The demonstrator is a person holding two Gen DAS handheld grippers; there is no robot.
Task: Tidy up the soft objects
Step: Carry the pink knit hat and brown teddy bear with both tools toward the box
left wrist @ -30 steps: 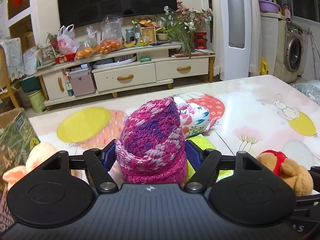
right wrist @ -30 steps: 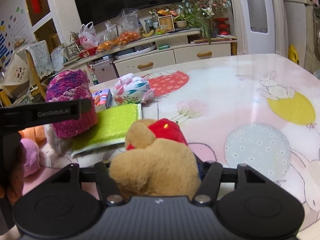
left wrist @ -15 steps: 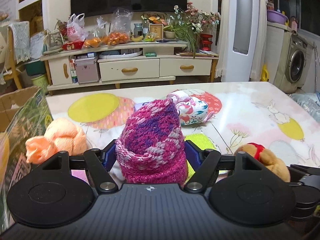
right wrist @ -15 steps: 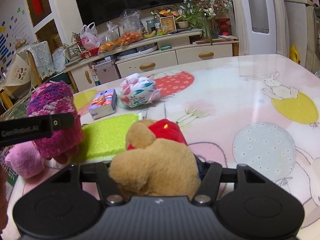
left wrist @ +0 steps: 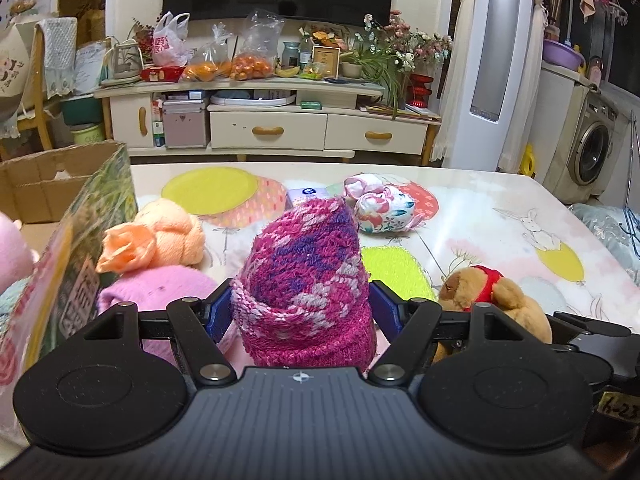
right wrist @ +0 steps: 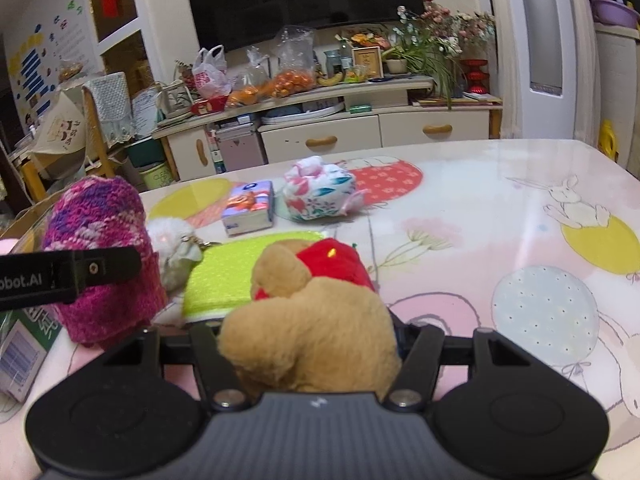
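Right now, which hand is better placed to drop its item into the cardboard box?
Left. Its fingers hold the pink-purple knitted hat beside the open cardboard box; the right's brown plush bear sits farther away.

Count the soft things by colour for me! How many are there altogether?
Pink: 2, knitted hat and woolly bundle
Orange: 1, towel
Green: 1, cloth
Brown: 1, teddy bear
White: 1, fluffy ball
Flowery: 1, cloth bundle
Total: 7
A pink shape at the left edge is too cut off to count.
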